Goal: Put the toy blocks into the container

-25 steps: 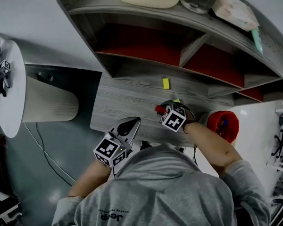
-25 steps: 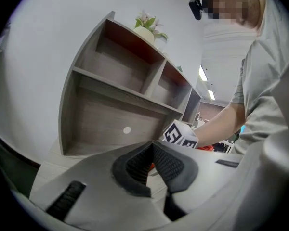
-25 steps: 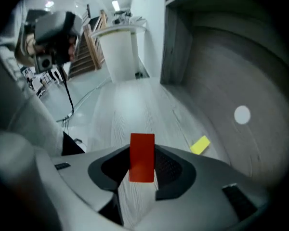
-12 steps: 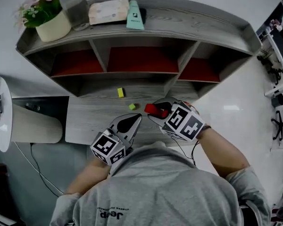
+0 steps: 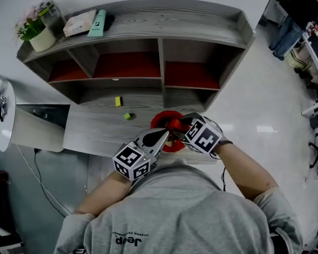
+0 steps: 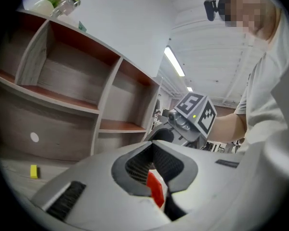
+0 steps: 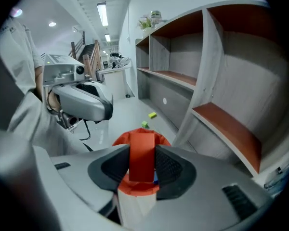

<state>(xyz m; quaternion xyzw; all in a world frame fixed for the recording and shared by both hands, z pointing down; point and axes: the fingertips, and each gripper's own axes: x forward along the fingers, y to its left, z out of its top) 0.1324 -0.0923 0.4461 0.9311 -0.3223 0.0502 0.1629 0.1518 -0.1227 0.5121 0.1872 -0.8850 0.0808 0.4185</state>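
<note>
So, R gripper is clenched on a red rectangular toy block. The pads press its two long sides and the block stands upright btw them. Block hangs right over the mouth of the round red container, and the gripper tilts steeply down twd it. Can't tell if the block's lower end touches the rim. A speck of blue shows in the container by the block's lower edge; too small to say what it is.

L gripper has its tips pressed together w/ nothing grasped. The sliver of red in the gap behind the tips looks like the container seen through it. In the head view this gripper sits at the container's near-left side, tips at the rim, pointing roughly level.

The container stands on a grey wood-grain desk. A small green block lies on the desk just left of the container. A small yellow block lies further left and back from the container, apart from the green one. A grey shelf unit w/ red-lined compartments rises behind the container.
</note>
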